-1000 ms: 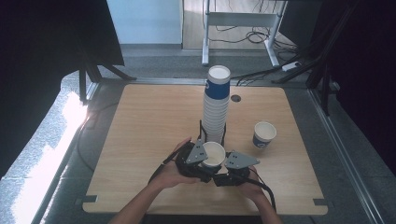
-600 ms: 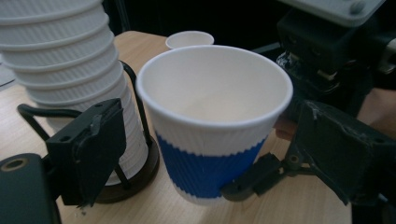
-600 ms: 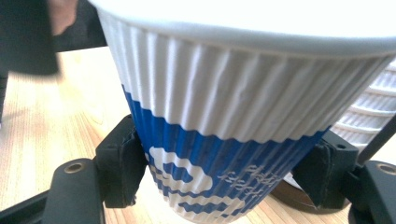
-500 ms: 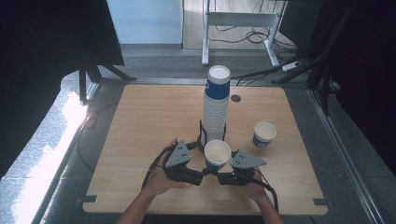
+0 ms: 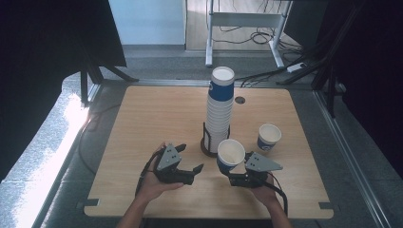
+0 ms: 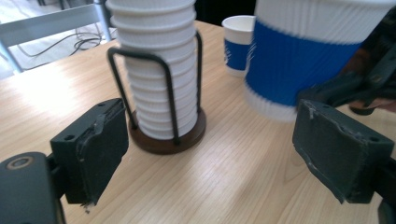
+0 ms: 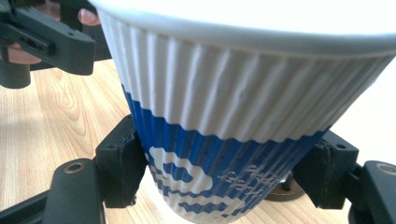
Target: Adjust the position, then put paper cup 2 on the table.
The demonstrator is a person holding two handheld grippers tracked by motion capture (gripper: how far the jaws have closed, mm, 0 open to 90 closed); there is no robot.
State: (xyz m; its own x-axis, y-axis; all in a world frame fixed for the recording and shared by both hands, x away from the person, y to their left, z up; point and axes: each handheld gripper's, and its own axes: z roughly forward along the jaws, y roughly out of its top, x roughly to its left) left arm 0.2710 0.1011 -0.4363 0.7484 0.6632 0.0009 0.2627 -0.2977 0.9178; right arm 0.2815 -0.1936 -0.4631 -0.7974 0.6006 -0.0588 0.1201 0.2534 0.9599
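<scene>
My right gripper [image 5: 228, 170] is shut on a blue-and-white ribbed paper cup [image 5: 231, 153] and holds it upright just above the table, near the front. The right gripper view shows the pads [image 7: 122, 161] pressing on the cup's [image 7: 243, 93] lower sides. To the cup's left, my left gripper [image 5: 191, 157] points toward it and stands apart from it. Its jaws are open and have just been closing a little, with nothing between them [image 6: 217, 154]. The held cup [image 6: 303, 56] is close in front of the left gripper, on the right.
A tall stack of cups [image 5: 219, 111] stands in a black wire holder [image 6: 166, 135] on a round base, mid-table. A single cup [image 5: 269, 137] stands to its right. The wooden table [image 5: 157, 118] has bare room on its left half.
My left gripper has drawn away to the left from the cup that both grippers were at. The right gripper keeps hold of the cup and has hardly moved.
</scene>
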